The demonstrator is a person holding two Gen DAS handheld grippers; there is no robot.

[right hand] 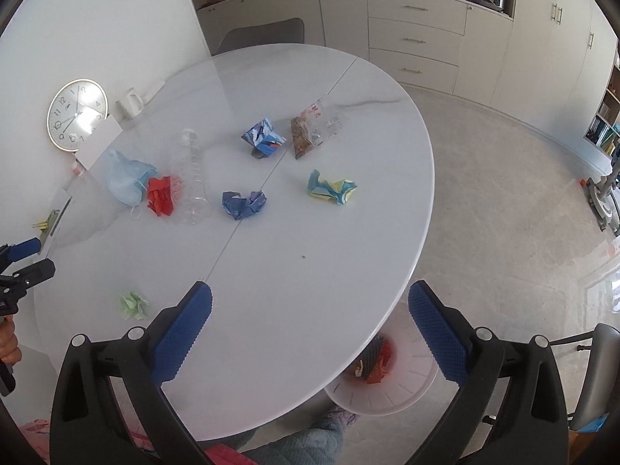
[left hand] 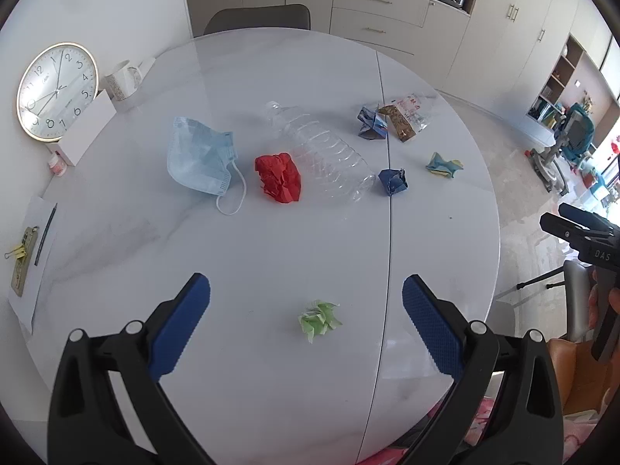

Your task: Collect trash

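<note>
- Trash lies scattered over a round white marble-look desk point(left hand: 271, 240): one crumpled red paper ball point(left hand: 279, 178), one light blue face mask point(left hand: 197, 155), one clear ribbed plastic bottle point(left hand: 321, 151) on its side, two crumpled blue papers point(left hand: 393, 182) point(left hand: 372, 122), one teal-and-yellow wad point(left hand: 443, 164), one clear printed wrapper point(left hand: 407, 116), one small green wad point(left hand: 319, 317).
- Red ball touches the bottle; mask just beside it.
- Green wad sits alone near the desk's near edge, between the left gripper point(left hand: 306, 329) fingers, untouched; jaws spread wide.
- Right gripper point(right hand: 310, 333) is spread wide, empty, over the desk rim above a white bin point(right hand: 403, 391) on the floor holding scraps.
- Near half of the desk is mostly bare.
</note>
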